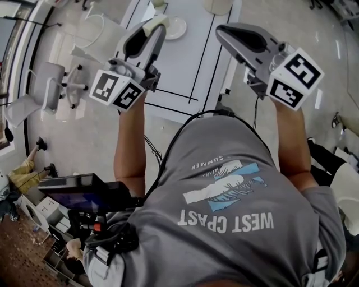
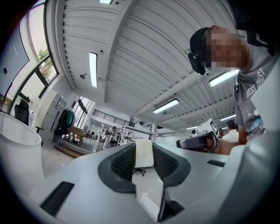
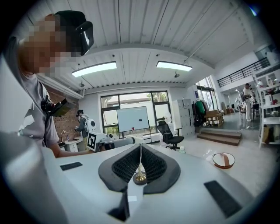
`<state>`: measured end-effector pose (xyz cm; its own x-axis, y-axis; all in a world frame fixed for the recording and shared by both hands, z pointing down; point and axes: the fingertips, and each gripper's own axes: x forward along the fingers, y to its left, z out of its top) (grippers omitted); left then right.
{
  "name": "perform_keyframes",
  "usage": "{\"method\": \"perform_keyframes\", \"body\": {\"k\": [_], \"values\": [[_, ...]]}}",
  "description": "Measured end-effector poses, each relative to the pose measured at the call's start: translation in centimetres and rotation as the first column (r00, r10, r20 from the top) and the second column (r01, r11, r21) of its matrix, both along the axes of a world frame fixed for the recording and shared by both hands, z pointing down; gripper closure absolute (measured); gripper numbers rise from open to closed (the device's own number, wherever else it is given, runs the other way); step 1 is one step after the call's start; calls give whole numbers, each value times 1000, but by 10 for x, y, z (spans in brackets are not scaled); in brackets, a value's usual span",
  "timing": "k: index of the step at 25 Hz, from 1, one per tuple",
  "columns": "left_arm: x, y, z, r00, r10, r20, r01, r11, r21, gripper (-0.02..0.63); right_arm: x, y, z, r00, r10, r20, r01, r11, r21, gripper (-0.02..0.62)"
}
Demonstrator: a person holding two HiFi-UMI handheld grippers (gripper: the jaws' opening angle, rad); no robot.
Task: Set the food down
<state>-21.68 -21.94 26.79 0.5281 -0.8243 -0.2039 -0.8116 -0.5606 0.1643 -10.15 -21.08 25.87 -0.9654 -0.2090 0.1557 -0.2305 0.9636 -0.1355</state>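
A pale, flat rectangular piece of food (image 2: 144, 153) sits upright between the jaws of my left gripper (image 2: 144, 162), which is shut on it. In the head view the same pale piece (image 1: 155, 23) shows at the tip of the left gripper (image 1: 152, 29), held high above the white table (image 1: 179, 73) and close to a white plate (image 1: 176, 28). My right gripper (image 1: 222, 31) is held up at the right, its jaws together with nothing between them; in its own view the right gripper (image 3: 140, 148) shows only a thin seam.
A second pale dish (image 1: 217, 5) stands at the table's far end. White office chairs (image 1: 47, 84) stand on the floor to the left. A round bowl (image 3: 223, 160) shows low at the right of the right gripper view. Other people stand further off in the room.
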Motion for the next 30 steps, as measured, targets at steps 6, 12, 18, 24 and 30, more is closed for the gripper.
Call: {"method": "perform_keyframes", "body": {"k": [6, 12, 18, 24, 30], "values": [[-1, -24, 9, 1000, -30, 5, 30, 999, -28, 499, 2, -18, 4, 1000, -26, 4, 26, 1000, -13, 588], [0, -48, 16, 999, -49, 14, 50, 997, -61, 499, 11, -37, 7, 1000, -28, 12, 28, 999, -41, 588], [3, -70, 35, 998, -54, 22, 56, 993, -104, 499, 22, -50, 25, 1000, -18, 13, 19, 997, -80, 588], [3, -92, 55, 998, -50, 33, 54, 989, -139, 499, 29, -60, 33, 1000, -7, 11, 8, 995, -101, 588], [-1, -110, 81, 997, -66, 42, 73, 978, -194, 499, 36, -67, 45, 1000, 2, 7, -1, 993, -121, 588]]}}
